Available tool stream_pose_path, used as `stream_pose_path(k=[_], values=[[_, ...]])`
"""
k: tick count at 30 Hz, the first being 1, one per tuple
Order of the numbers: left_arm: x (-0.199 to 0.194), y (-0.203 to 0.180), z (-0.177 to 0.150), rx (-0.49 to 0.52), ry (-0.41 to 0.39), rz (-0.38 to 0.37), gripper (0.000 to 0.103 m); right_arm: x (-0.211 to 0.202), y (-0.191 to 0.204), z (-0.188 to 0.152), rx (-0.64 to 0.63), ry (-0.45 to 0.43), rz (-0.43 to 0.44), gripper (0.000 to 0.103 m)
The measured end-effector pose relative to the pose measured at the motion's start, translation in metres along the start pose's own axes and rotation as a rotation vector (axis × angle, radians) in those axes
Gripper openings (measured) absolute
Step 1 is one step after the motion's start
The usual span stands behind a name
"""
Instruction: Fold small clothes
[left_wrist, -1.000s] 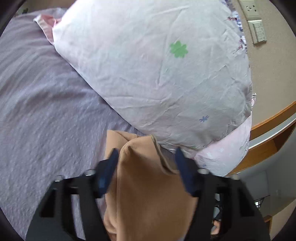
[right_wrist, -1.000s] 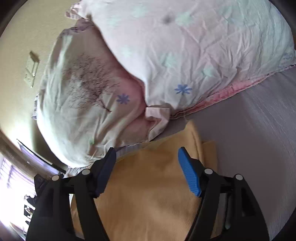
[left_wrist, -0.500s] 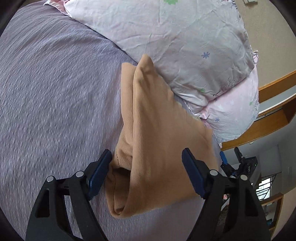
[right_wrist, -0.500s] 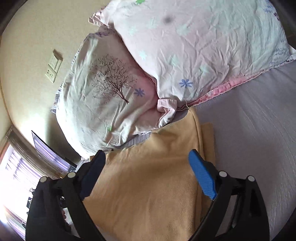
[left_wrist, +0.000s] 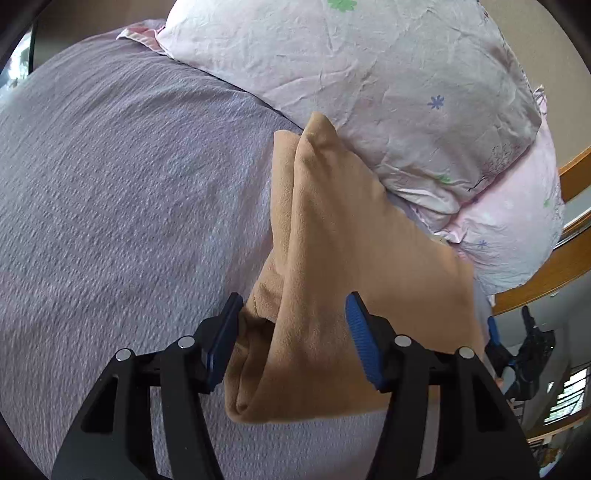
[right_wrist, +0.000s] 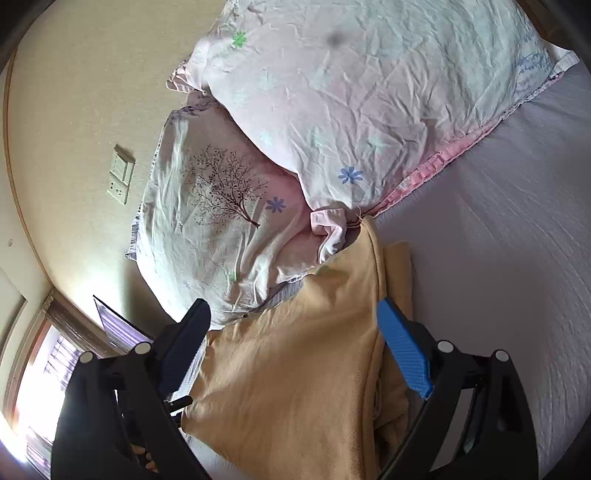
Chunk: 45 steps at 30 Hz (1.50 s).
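A folded tan garment (left_wrist: 332, 280) lies on the lilac bedsheet (left_wrist: 110, 184), its far corner against the pillows. In the left wrist view my left gripper (left_wrist: 291, 336) is open and empty, its blue pads either side of the garment's near folded end, above it. In the right wrist view the same garment (right_wrist: 295, 369) shows yellowish, and my right gripper (right_wrist: 299, 350) is open and empty over its other end. The right gripper's tip also shows in the left wrist view (left_wrist: 517, 350) past the garment's edge.
Two pale floral pillows (left_wrist: 388, 92) (right_wrist: 229, 206) are stacked at the head of the bed against the beige wall (right_wrist: 74, 110), which carries a switch plate (right_wrist: 122, 177). A wooden bed frame (left_wrist: 554, 266) and a bright window (right_wrist: 37, 387) lie to the side.
Both grippers have pulled back from the pillows and risen, so more of the garment and bedsheet shows. Both jaws stay open; the garment stays on the bed.
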<state>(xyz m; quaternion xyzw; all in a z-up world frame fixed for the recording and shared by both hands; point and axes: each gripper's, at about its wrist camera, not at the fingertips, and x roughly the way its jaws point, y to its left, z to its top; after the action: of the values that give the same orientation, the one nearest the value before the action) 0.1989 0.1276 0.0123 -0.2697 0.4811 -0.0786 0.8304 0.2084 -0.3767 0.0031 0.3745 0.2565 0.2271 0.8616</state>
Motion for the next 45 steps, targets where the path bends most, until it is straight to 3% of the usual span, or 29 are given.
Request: stream_pose_path(k=[3, 11, 14, 19, 24, 26, 29, 31, 34, 36, 37, 38, 39, 41, 43, 45], values=[[0.002, -0.005, 0.003, 0.007, -0.004, 0.042, 0.061, -0.002, 0.002, -0.001, -0.009, 0.002, 0.019, 0.091], [0.006, -0.008, 0.006, 0.027, -0.013, 0.030, 0.060, 0.001, 0.009, -0.004, -0.034, 0.025, 0.048, 0.091], [0.012, -0.002, 0.002, -0.015, 0.038, -0.051, 0.024, 0.001, 0.011, -0.006, -0.040, 0.026, 0.056, 0.091], [-0.001, -0.006, 0.005, -0.065, 0.016, -0.196, 0.019, -0.002, 0.012, -0.006, -0.033, 0.014, 0.072, 0.091], [-0.020, -0.095, 0.013, 0.080, -0.018, -0.377, 0.019, -0.008, 0.009, -0.003, -0.008, -0.024, 0.083, 0.091], [-0.010, -0.147, 0.005, 0.163, 0.018, -0.453, 0.019, -0.014, 0.004, -0.001, 0.013, -0.052, 0.072, 0.091], [0.034, -0.226, -0.027, 0.270, 0.134, -0.531, 0.019, -0.024, -0.005, 0.004, 0.033, -0.097, 0.035, 0.091], [0.077, -0.266, -0.054, 0.303, 0.255, -0.548, 0.019, -0.030, -0.014, 0.008, 0.059, -0.117, 0.011, 0.091], [0.122, -0.295, -0.078, 0.300, 0.391, -0.559, 0.021, -0.039, -0.030, 0.013, 0.098, -0.141, -0.028, 0.091], [0.122, -0.295, -0.082, 0.253, 0.442, -0.669, 0.022, -0.044, -0.036, 0.015, 0.108, -0.149, -0.042, 0.091], [0.111, -0.292, -0.079, 0.261, 0.420, -0.693, 0.024, -0.046, -0.037, 0.016, 0.111, -0.151, -0.038, 0.091], [0.096, -0.288, -0.075, 0.287, 0.376, -0.686, 0.034, -0.049, -0.036, 0.016, 0.105, -0.147, -0.035, 0.091], [0.078, -0.280, -0.069, 0.315, 0.308, -0.660, 0.053, -0.051, -0.033, 0.017, 0.091, -0.131, -0.023, 0.091], [0.045, -0.255, -0.057, 0.347, 0.168, -0.579, 0.074, -0.054, -0.024, 0.012, 0.053, -0.078, 0.006, 0.088], [0.024, -0.234, -0.050, 0.377, 0.093, -0.517, 0.074, -0.059, -0.008, 0.003, -0.010, -0.020, 0.015, 0.081], [0.015, -0.217, -0.049, 0.389, 0.084, -0.480, 0.074, -0.065, 0.010, -0.009, -0.084, 0.021, 0.024, 0.072]])
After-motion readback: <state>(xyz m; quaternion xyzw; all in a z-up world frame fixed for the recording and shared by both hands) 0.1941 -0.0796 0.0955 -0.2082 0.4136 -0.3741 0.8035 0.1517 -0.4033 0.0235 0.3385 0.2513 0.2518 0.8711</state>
